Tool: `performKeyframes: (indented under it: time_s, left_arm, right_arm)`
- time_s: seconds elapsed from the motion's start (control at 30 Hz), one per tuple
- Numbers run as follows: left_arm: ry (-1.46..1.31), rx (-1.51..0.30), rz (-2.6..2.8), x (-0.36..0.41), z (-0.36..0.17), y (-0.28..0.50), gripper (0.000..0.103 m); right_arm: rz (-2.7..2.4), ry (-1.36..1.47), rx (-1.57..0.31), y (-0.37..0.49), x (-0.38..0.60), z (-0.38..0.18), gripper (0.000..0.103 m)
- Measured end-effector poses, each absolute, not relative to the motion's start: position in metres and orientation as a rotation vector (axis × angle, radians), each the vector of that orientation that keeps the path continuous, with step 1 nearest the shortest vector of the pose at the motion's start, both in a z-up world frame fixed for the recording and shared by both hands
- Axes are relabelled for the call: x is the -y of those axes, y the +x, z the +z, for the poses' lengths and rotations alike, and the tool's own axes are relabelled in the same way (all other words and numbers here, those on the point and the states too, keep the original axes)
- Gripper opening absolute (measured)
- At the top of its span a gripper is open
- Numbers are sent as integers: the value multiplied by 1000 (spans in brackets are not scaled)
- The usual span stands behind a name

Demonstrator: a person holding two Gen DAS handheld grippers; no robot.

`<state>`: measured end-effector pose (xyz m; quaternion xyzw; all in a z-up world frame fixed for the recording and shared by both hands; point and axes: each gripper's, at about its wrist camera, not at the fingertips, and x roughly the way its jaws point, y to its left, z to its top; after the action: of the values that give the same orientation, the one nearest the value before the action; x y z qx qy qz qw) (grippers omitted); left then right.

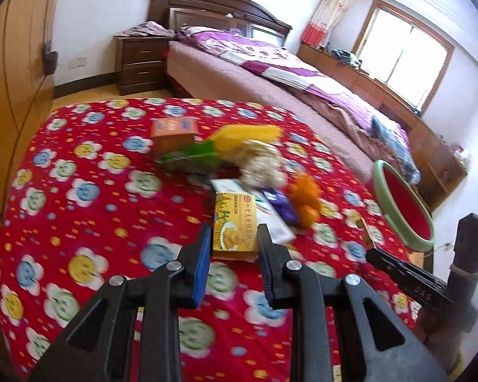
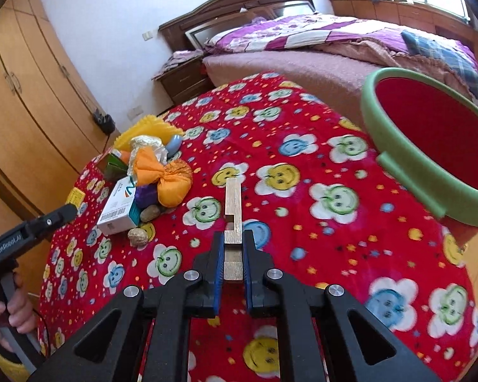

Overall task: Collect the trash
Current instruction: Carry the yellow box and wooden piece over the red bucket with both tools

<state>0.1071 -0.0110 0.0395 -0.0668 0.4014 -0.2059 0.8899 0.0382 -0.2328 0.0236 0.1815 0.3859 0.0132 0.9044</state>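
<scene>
A pile of trash lies on the red flowered tablecloth (image 1: pixel 79 222): a yellow cake box (image 1: pixel 235 224), an orange box (image 1: pixel 174 130), a yellow pouch (image 1: pixel 248 133), an orange bundle (image 1: pixel 306 200) and a white box (image 2: pixel 118 210). My left gripper (image 1: pixel 234 242) is open, its blue pads on either side of the yellow cake box's near end. My right gripper (image 2: pixel 233 242) is shut on a flat tan cardboard strip (image 2: pixel 233 210), held above the cloth. A red bin with a green rim (image 2: pixel 395 159) stands at the table's right edge.
A bed (image 1: pixel 271 73) with a purple quilt lies behind the table, with a dark nightstand (image 1: pixel 141 63) beside it. Wooden wardrobes (image 2: pixel 25 102) stand on the left. Two nuts (image 2: pixel 138 235) lie by the white box. The right gripper's body (image 1: pixel 408 280) shows in the left wrist view.
</scene>
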Motion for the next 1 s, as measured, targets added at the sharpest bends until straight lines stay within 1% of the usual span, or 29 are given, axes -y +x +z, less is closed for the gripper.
performKeyframes:
  time_s: [0.27,0.5,0.8,1.0]
  left_arm:
    - [-152,-864,-495,54,40,87,28]
    - [-111,-868,-539,94,47,82,28]
    - [-38,-869,-624,158,54,85,28]
    - [5,-882,-701,203,51,92,28]
  right_arm:
    - [-15,422,-719,13,266,40,10]
    - [-47,476,-653,-5,300,50,10]
    - [-172,512,-550,-28,353,60,10]
    - [-251,516,-530,-32,389,57,10]
